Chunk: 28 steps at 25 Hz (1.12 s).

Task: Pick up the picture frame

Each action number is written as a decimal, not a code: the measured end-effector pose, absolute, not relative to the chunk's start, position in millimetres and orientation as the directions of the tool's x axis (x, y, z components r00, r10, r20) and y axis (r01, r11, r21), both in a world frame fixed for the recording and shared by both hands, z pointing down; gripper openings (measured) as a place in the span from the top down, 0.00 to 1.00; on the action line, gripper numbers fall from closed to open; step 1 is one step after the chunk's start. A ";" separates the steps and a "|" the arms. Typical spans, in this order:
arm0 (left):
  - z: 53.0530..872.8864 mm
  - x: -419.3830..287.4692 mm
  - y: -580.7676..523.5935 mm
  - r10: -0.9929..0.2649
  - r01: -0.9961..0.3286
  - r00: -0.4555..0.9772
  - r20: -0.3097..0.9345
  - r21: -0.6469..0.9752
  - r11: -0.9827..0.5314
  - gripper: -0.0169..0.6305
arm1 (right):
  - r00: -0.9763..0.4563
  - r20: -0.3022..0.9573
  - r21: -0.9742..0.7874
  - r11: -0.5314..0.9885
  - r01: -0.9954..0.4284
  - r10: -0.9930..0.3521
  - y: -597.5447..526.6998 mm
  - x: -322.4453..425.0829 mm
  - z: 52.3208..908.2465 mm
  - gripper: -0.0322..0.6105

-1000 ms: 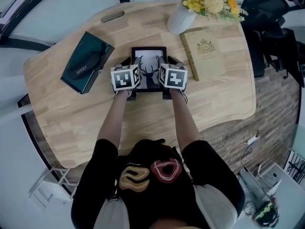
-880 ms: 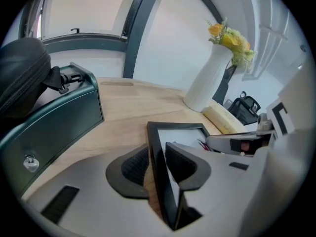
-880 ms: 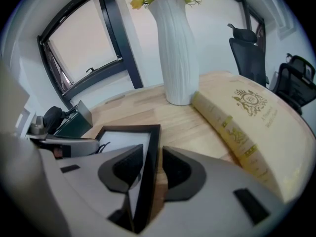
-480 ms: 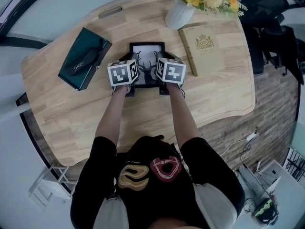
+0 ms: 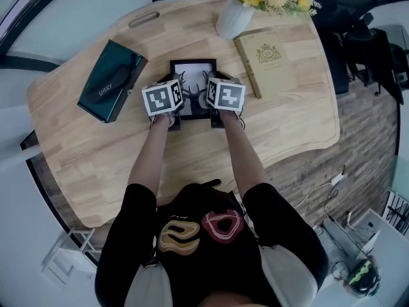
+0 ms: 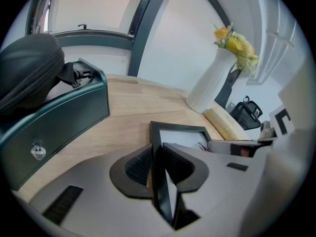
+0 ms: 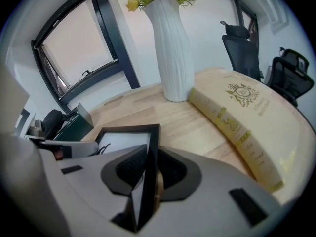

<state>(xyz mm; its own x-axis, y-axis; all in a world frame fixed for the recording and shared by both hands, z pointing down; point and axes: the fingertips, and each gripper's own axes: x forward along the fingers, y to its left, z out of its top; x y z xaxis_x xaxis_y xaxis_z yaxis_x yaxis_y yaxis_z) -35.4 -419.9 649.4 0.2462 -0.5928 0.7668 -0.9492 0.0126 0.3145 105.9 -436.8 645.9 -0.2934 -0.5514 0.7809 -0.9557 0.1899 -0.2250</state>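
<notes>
The picture frame (image 5: 193, 85), black-edged with a deer drawing, lies flat on the wooden table (image 5: 192, 152) in front of me. My left gripper (image 5: 175, 87) holds its left edge and my right gripper (image 5: 211, 86) its right edge. Both pairs of jaws have just been closing on the frame. In the left gripper view the frame (image 6: 178, 128) runs edge-on between the left gripper (image 6: 157, 164) pads, which touch it on both sides. The right gripper view shows the frame (image 7: 129, 129) pinched the same way by the right gripper (image 7: 148, 174).
A dark green box (image 5: 110, 80) lies to the left of the frame. A tan book (image 5: 265, 53) lies to its right, and a white vase of yellow flowers (image 5: 233, 16) stands behind. Black office chairs (image 5: 358, 37) stand beyond the table's right edge.
Both grippers' jaws have drawn in onto the frame's side edges. The hands have stayed where they were and the frame still lies on the table.
</notes>
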 end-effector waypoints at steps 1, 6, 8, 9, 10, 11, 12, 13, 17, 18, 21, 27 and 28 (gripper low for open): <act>647.5 -35.6 -418.2 -0.594 -0.950 0.248 0.766 0.311 0.005 0.86 | -0.288 0.780 -0.216 0.192 -0.957 -0.555 -435.2 105.6 643.7 0.83; 631.0 -38.7 -412.9 -0.616 -0.954 0.255 0.745 0.297 -0.036 0.86 | -0.288 0.761 -0.199 0.214 -0.956 -0.581 -428.6 102.1 628.3 0.84; 624.3 -39.7 -410.4 -0.626 -0.955 0.258 0.736 0.294 -0.048 0.85 | -0.286 0.754 -0.189 0.221 -0.957 -0.591 -425.6 101.6 621.6 0.84; 620.5 -39.9 -409.7 -0.631 -0.954 0.262 0.730 0.294 -0.056 0.85 | -0.287 0.749 -0.186 0.226 -0.956 -0.597 -424.8 101.3 617.8 0.84; 616.3 -39.9 -409.3 -0.637 -0.954 0.265 0.724 0.294 -0.063 0.85 | -0.287 0.744 -0.182 0.230 -0.956 -0.604 -424.0 101.1 613.6 0.84; 611.9 -39.7 -408.7 -0.643 -0.953 0.268 0.717 0.294 -0.070 0.85 | -0.288 0.737 -0.179 0.234 -0.956 -0.611 -423.1 101.0 609.0 0.84; 607.7 -39.5 -407.7 -0.649 -0.953 0.270 0.711 0.292 -0.077 0.85 | -0.288 0.731 -0.175 0.238 -0.955 -0.619 -422.0 100.6 604.2 0.84; 603.6 -39.4 -406.3 -0.653 -0.953 0.272 0.706 0.290 -0.084 0.85 | -0.288 0.724 -0.170 0.242 -0.955 -0.627 -420.7 100.2 599.5 0.84; 588.2 -40.5 -398.7 -0.666 -0.951 0.282 0.691 0.295 -0.097 0.85 | -0.288 0.702 -0.160 0.249 -0.955 -0.651 -413.0 98.8 583.2 0.84; 584.5 -40.6 -396.5 -0.667 -0.950 0.284 0.688 0.295 -0.100 0.85 | -0.287 0.698 -0.156 0.252 -0.955 -0.656 -410.4 98.8 579.4 0.84; 571.9 -40.4 -390.1 -0.680 -0.950 0.289 0.673 0.289 -0.118 0.85 | -0.291 0.681 -0.152 0.259 -0.954 -0.672 -402.0 99.2 567.3 0.84; 545.5 -39.8 -372.6 -0.715 -0.947 0.298 0.633 0.288 -0.140 0.85 | -0.295 0.639 -0.142 0.269 -0.953 -0.710 -383.6 99.8 538.5 0.84; 540.8 -40.0 -369.5 -0.721 -0.947 0.299 0.625 0.286 -0.145 0.85 | -0.296 0.632 -0.140 0.270 -0.953 -0.716 -380.2 99.6 533.9 0.84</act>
